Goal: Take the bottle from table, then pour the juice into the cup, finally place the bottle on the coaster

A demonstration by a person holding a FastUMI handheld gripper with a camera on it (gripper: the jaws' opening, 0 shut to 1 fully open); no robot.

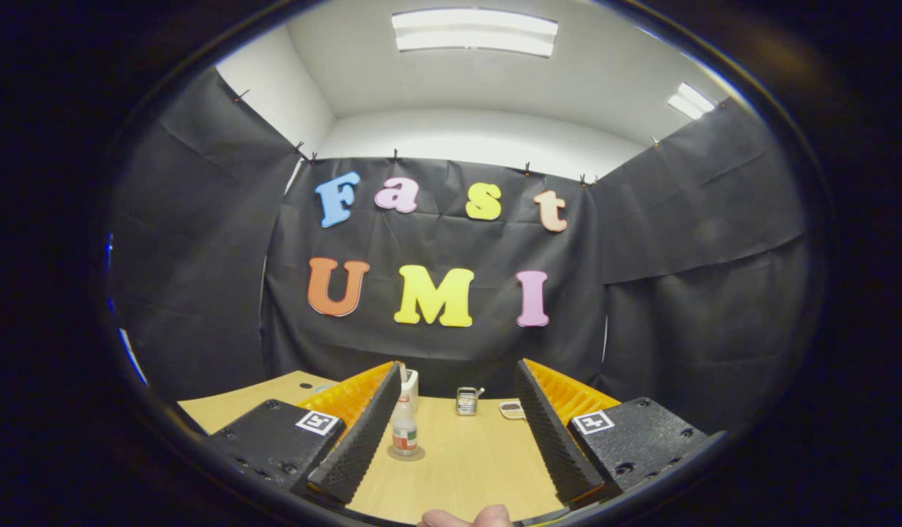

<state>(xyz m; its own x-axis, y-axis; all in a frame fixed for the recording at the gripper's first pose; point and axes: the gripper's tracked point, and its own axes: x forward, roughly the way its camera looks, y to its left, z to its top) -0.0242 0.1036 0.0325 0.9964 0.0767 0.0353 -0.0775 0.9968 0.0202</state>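
Currently, in the gripper view, the gripper [454, 432] is held above the near end of the wooden table [465, 468] with its jaws spread wide and nothing between them. The bottle [404, 428] stands upright on the table, just inside the left finger [363, 439] and partly hidden by it at the top. It rests on a round disc, which may be the coaster [406, 455]; this cannot be confirmed. The cup [467, 400] stands beyond the fingers near the far table edge, and a small flat dish-like item [511, 410] lies beside it, next to the right finger [549, 432]. A fingertip [465, 518] of the person shows at the near edge.

Handling judgement: the bottle looks small, clear and thin-walled, so probably light, smooth and easily dented. Grip the labelled mid-body, below the neck, with moderate force. The ribbed finger pads should limit slip. Centre the bottle between the fingers before closing.
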